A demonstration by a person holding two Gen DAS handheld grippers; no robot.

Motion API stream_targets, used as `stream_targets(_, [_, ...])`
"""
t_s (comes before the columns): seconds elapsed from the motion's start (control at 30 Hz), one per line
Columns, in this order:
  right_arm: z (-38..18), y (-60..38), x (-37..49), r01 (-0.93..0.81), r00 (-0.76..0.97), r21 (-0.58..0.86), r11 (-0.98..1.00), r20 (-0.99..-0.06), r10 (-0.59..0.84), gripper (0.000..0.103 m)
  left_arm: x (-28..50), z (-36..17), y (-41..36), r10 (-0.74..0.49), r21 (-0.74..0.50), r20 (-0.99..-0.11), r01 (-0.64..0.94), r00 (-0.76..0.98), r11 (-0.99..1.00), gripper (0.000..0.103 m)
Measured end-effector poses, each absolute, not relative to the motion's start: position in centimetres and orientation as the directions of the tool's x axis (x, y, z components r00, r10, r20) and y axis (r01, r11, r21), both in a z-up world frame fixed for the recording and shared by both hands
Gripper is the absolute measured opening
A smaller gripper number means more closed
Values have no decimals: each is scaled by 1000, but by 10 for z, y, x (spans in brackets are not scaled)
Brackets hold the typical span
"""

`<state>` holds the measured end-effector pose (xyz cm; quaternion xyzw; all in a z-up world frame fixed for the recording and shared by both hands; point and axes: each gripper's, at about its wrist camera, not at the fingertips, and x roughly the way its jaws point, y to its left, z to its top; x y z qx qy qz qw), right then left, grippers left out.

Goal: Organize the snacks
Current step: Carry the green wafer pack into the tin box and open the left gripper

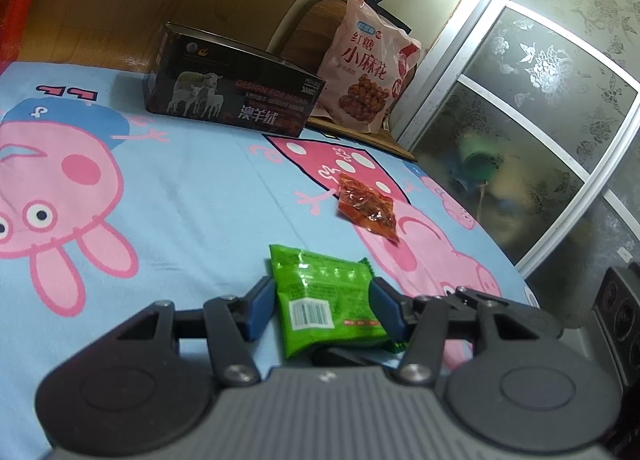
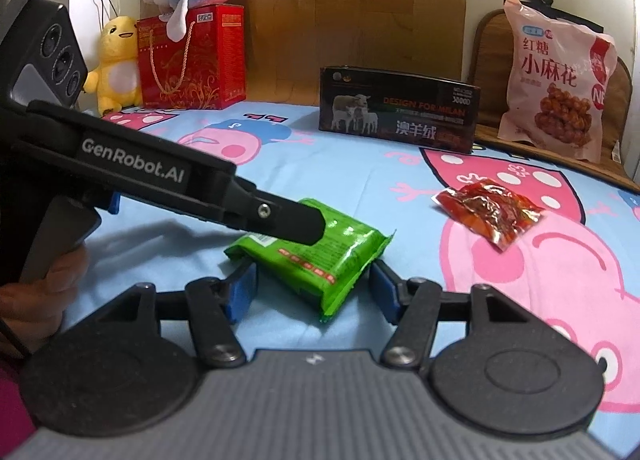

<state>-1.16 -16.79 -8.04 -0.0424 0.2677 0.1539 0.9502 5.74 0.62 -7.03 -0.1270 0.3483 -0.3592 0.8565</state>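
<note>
The green snack packet point(image 1: 326, 296) lay flat on the cartoon-pig bedsheet point(image 1: 180, 196), barcode side up in the left wrist view, between the blue pads of the left gripper point(image 1: 324, 306); the pads appeared to touch or nearly touch its two side edges, but a firm pinch could not be confirmed, so the state was noted as jaws partly apart around the packet, grip uncertain. In the right wrist view the same packet point(image 2: 320, 248) sat just ahead of the right gripper point(image 2: 312, 292), whose jaws stood open on either side of its near corner without pressing it; the left gripper's black finger crossed over the packet's far end. Judged handling: light, soft, crinkly foil; glossy and probably slippery; contents possibly crushable, so a gentle pinch across the short width near the middle, or on a crimped end seal, seemed best. The red chili snack sachet point(image 2: 490, 212) lay well apart to the right, thin and limp; likely to fold when lifted. The black open carton point(image 2: 400, 108) stood at the far edge of the bed, the presumed destination; the large pink twisted-dough snack bag point(image 2: 556, 84) leaned on a chair beside it. The sheet between packet and carton was bare; the bed edge fell away to the right, near the frosted sliding door point(image 1: 540, 108).
</note>
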Motion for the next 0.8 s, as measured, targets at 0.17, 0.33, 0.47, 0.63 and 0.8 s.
stream_targets(0.17, [-79, -162, -6, -321, 802, -5, 947, -533, 269, 60, 60, -71, 10, -703, -488, -499, 505, 507, 712, 46])
stream_targets(0.33, [-80, -162, -8, -321, 804, 7, 947, -527, 276, 62, 64, -73, 13, -703, -504, -496, 490, 511, 711, 43])
stream_targets(0.47, [-80, -162, -7, -324, 802, 12, 946, -527, 282, 62, 64, -73, 14, -704, -506, -495, 490, 510, 710, 43])
stream_targets(0.63, [-79, -161, -8, -328, 802, 4, 945, -528, 281, 61, 64, -73, 13, -703, -505, -495, 490, 510, 711, 43])
stream_targets(0.8, [-77, -164, -12, -368, 788, 26, 930, -522, 326, 54, 63, -72, 13, -690, -501, -507, 475, 516, 723, 43])
